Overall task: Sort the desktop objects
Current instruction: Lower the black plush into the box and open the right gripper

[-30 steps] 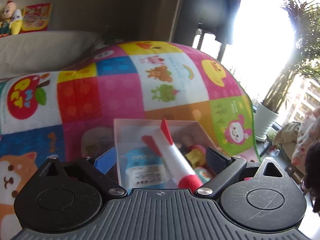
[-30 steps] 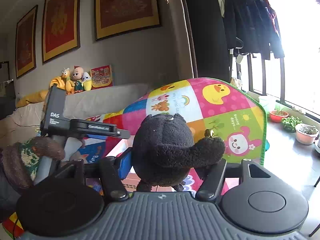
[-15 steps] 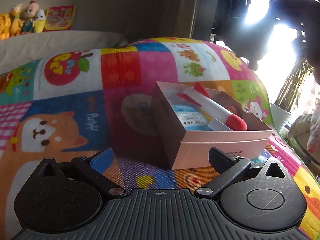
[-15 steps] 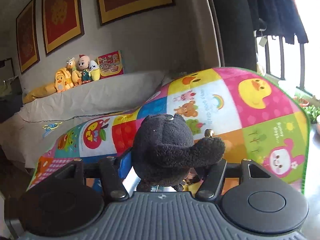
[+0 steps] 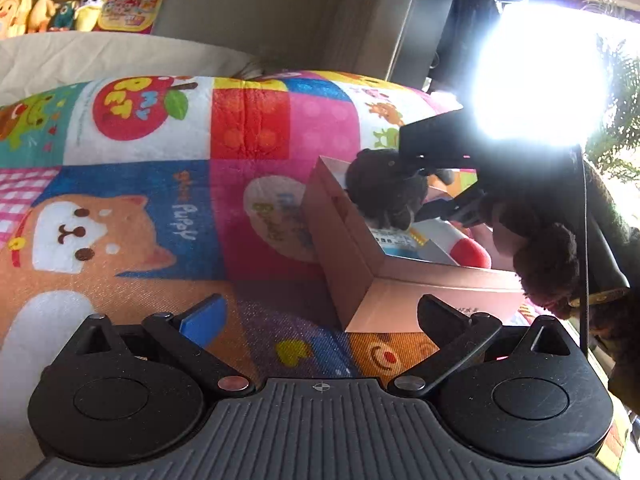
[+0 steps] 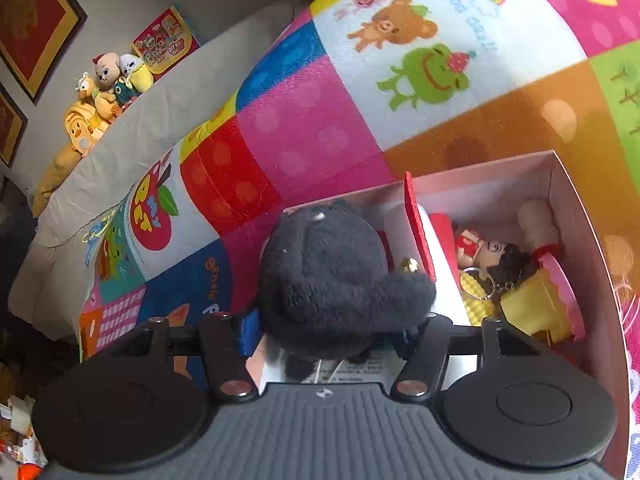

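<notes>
A pink cardboard box (image 5: 360, 256) sits on the colourful mat, holding a white and red rocket toy (image 6: 420, 232), a small doll (image 6: 492, 252), a corn keychain (image 6: 476, 296) and a yellow cup (image 6: 540, 304). My right gripper (image 6: 332, 330) grips a black plush toy (image 6: 332, 276) above the box's left end, and its jaws are closing further on it. From the left wrist view that plush (image 5: 384, 188) hangs over the box's far corner. My left gripper (image 5: 320, 312) stands open and empty just before the box's near corner.
The patchwork play mat (image 5: 256, 128) covers the whole work surface. A grey sofa back (image 6: 160, 120) with soft toys (image 6: 108, 80) lies behind it. Bright window glare (image 5: 536, 76) and a plant fill the right side. A sleeved hand (image 5: 548, 256) holds the right gripper.
My right gripper swung down and tilted over the box with the black plush. My left gripper drew back from above the box to its near corner, then stayed still.
</notes>
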Available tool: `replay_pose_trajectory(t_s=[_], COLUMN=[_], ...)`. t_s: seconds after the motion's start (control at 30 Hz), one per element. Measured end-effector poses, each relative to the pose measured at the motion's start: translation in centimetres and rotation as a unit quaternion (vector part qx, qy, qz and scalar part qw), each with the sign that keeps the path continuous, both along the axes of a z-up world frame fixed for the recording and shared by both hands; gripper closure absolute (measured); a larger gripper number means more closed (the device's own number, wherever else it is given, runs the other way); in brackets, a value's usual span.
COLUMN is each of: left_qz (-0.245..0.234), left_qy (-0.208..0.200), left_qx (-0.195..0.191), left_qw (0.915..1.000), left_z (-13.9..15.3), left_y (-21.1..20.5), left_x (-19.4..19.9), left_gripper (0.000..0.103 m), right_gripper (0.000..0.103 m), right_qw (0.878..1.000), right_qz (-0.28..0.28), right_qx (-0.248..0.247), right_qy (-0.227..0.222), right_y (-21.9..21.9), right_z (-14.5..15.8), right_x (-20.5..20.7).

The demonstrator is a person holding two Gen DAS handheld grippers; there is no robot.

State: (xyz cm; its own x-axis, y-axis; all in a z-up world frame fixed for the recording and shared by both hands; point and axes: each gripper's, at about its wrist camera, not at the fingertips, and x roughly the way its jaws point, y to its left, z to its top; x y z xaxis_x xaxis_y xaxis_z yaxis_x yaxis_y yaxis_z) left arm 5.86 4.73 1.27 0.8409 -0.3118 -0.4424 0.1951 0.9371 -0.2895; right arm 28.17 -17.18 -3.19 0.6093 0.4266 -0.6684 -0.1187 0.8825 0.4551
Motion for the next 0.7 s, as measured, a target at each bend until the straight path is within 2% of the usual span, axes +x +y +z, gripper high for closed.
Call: replay_pose_trajectory(t_s=[0.13,0.2,0.3,0.43,0.53,0.6,0.7], left_qz=[-0.002,0.001,0.005,0.004,0.002,0.002,0.002], left_qy=[0.006,0.007,0.014,0.019,0.019,0.019,0.021], left_qx=[0.005,0.005,0.002,-0.007,-0.009,-0.009,-0.01], left_qw=[1.0,1.0,0.9999,0.9998,0.9998,0.9998,0.9997], left_z=[-0.1,-0.1,-0.2,-0.3,-0.3,-0.3,-0.4], left_y=[-0.2,-0.2,0.0,0.3,0.3,0.3,0.3], left_x=[0.2,0.2,0.4,0.5,0.6,0.6,0.7], left_gripper=[0.0,0.0,0.0,0.0,0.0,0.0,0.0], right_gripper=[0.046,0.046,0.043,0.044,0.045,0.044,0.035], right_qw=[0.999,0.998,0.992,0.984,0.985,0.983,0.98], right_qz=[-0.019,-0.005,0.031,0.053,0.086,0.112,0.123], right_qx=[-0.043,-0.06,-0.124,-0.168,-0.14,-0.14,-0.156], right_qy=[-0.011,0.0,-0.004,0.018,0.051,0.048,0.032], right_y=[-0.4,0.6,3.3,4.8,4.1,3.7,2.8], right_z=[0.7,0.6,0.4,-0.5,-0.1,0.5,1.5], right_x=[0.3,1.4,3.2,4.5,3.5,2.2,1.0])
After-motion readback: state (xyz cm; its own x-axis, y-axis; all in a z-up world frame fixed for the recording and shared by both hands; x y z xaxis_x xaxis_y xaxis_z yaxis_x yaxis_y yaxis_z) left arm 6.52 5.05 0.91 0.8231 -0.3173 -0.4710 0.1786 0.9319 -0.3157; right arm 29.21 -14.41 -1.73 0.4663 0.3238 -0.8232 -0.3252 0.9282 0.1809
